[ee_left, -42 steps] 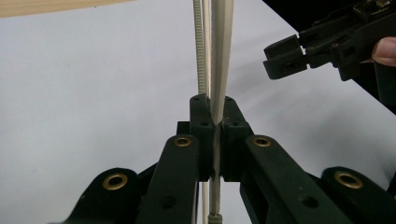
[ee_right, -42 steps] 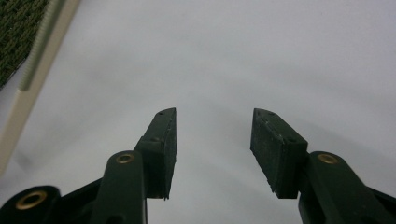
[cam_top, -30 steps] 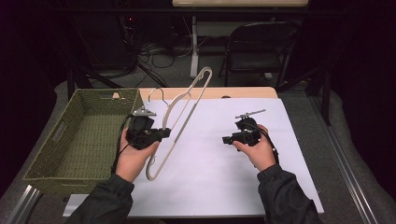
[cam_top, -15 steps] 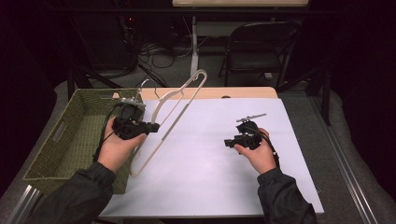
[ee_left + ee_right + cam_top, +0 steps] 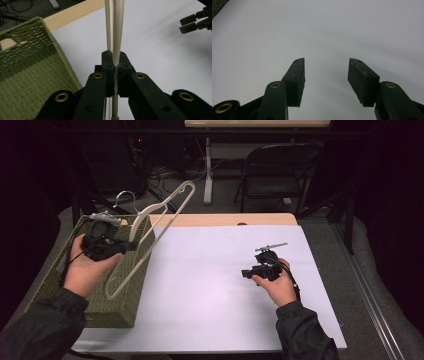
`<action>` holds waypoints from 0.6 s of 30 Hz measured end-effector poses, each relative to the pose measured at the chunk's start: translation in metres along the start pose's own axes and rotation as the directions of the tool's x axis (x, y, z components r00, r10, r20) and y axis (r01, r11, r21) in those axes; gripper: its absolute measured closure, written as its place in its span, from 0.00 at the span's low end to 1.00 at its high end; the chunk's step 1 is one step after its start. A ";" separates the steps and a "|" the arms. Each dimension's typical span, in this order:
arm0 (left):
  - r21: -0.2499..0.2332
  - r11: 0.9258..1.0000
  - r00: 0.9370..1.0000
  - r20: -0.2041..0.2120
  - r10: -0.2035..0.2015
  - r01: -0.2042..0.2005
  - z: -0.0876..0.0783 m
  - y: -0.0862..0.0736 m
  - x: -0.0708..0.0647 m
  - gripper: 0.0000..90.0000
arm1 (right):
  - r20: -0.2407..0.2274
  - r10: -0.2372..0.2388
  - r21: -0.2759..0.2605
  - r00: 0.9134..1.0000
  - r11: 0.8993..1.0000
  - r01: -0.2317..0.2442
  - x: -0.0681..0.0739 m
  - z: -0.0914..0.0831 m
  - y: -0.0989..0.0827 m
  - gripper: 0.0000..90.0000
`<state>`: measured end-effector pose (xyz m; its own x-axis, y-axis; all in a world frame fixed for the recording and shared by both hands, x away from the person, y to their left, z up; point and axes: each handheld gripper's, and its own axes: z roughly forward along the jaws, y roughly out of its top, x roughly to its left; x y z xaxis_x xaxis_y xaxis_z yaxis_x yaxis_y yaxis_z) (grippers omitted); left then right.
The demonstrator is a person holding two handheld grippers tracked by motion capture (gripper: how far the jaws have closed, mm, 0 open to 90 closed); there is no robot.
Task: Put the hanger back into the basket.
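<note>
The left tongs [image 5: 131, 245] are clamped on a white clothes hanger [image 5: 150, 237], lifted over the green basket [image 5: 55, 275]. The long hanger could bump the basket's edge and twist loose. The right tongs [image 5: 245, 273] are apart, holding nothing, over the white bench [image 5: 200, 290], with lots of room.

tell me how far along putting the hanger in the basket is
Done: the left tool is shut on the hanger and has it lifted. In hand: the hanger hangs tilted over the green basket, near its right wall. Left, it seems: lowering and releasing it. The right tool is open over the white table.
</note>
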<state>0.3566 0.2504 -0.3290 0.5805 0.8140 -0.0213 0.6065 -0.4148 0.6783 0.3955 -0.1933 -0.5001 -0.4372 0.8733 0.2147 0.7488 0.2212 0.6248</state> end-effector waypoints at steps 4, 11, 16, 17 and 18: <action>0.015 0.999 0.997 -0.058 0.042 -0.042 -0.012 -0.005 0.021 0.97 | -0.002 0.003 0.006 1.000 1.000 -0.003 0.000 0.001 0.000 0.53; 0.024 0.999 0.994 -0.102 0.032 -0.030 -0.020 -0.023 0.066 0.97 | 0.002 0.019 0.006 1.000 1.000 -0.019 -0.004 0.000 -0.002 0.53; 0.039 0.999 0.994 -0.114 0.002 0.003 -0.023 -0.035 0.092 0.97 | 0.003 0.030 0.001 1.000 1.000 -0.030 -0.007 0.001 -0.004 0.53; 0.044 0.999 0.993 -0.118 0.006 -0.001 -0.024 -0.037 0.096 0.97 | 0.002 0.029 0.002 1.000 1.000 -0.029 -0.007 0.001 -0.004 0.53; 0.044 0.999 0.993 -0.117 0.003 0.002 -0.025 -0.039 0.100 0.97 | 0.002 0.030 0.000 1.000 1.000 -0.030 -0.008 0.001 -0.004 0.53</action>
<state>0.3775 0.3580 -0.3394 0.5148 0.8547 0.0662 0.6311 -0.4301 0.6456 0.3965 -0.2002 -0.5051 -0.4140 0.8803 0.2318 0.7616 0.1955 0.6179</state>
